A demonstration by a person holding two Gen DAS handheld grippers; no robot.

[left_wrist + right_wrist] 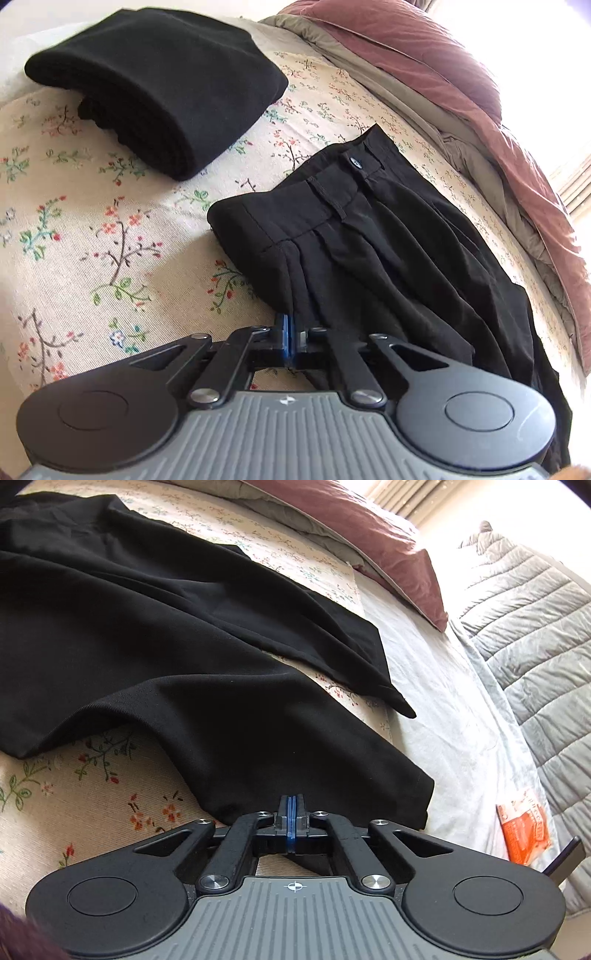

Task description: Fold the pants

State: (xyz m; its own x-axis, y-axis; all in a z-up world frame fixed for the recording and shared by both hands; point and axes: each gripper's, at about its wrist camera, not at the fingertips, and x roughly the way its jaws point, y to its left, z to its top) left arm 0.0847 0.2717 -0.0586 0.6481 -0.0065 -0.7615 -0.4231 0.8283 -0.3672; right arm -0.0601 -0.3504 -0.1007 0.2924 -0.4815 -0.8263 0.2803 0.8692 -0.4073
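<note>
The fingers of the left gripper (291, 328) are clenched on the near edge of the black pants (369, 236) below the waistband, and those of the right gripper (291, 812) are pinched on a leg hem. The pants are spread on the floral bed cover (110, 240), beside a folded black garment (159, 85). The first fold is judged underway; next, both held edges should be lifted and carried across together.

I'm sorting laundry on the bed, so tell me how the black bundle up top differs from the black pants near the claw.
The folded bundle is a compact stack of layers; the pants lie spread out, wrinkled, not yet folded. The bundle looks thick and soft with no fastenings showing; the pants show a waistband, belt loop and button. The bundle lies untouched, while the left claw pinches the pants' edge. Both are black and lie on the floral sheet.
</note>
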